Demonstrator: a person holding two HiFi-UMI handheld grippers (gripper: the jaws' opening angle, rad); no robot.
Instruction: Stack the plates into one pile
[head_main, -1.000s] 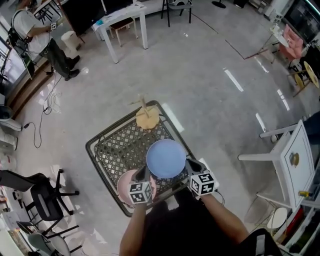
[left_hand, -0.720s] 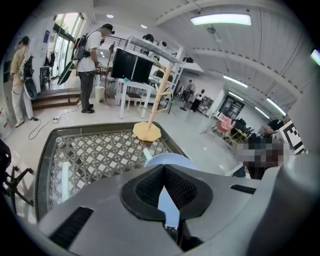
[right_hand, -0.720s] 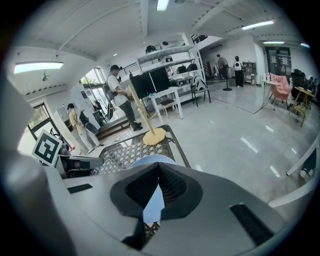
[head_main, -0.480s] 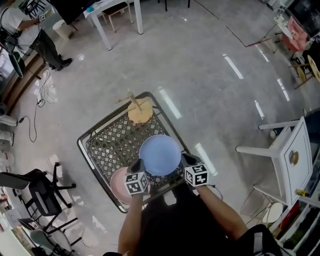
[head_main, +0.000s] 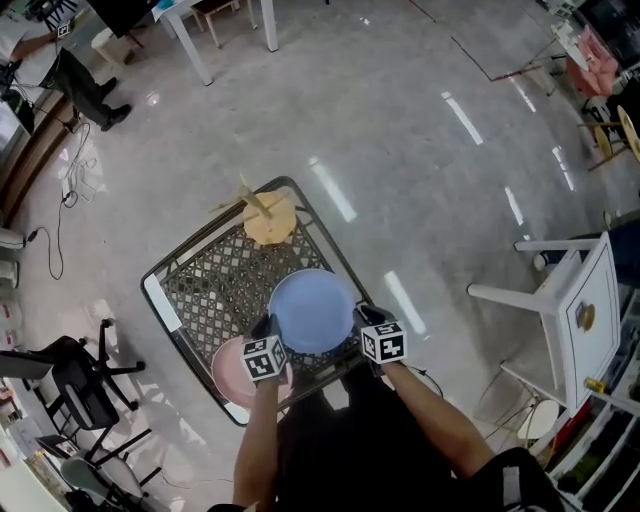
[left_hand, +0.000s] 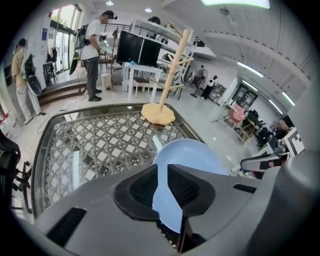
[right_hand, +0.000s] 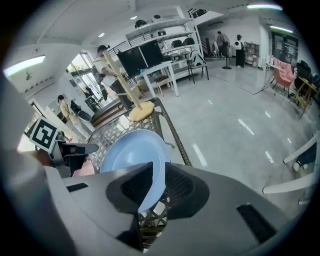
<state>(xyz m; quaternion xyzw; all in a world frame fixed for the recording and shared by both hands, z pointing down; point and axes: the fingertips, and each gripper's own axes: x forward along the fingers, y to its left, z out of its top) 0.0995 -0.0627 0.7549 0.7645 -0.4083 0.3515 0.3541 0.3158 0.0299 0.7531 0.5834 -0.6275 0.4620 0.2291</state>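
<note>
A light blue plate (head_main: 311, 311) hangs low over the near right part of a black metal lattice table (head_main: 200, 290). My left gripper (head_main: 268, 326) is at the plate's left rim and my right gripper (head_main: 358, 316) at its right rim. Both sets of jaws have just been opening. In the left gripper view the blue plate (left_hand: 190, 155) has its rim in the gap of the left gripper (left_hand: 161, 185), and the pads stand apart from it. In the right gripper view the rim likewise lies loose between the pads of the right gripper (right_hand: 159, 182). A pink plate (head_main: 235, 372) lies on the table, down and left of the blue one.
A wooden peg stand (head_main: 268, 222) stands on the table's far corner. A white side table (head_main: 590, 310) is at the right, a black office chair (head_main: 70, 385) at the left. A person (head_main: 60, 60) stands far back left near a white desk (head_main: 215, 20).
Both grippers and the blue plate have come down toward the lattice table. The plate now sits closer to the pink plate.
</note>
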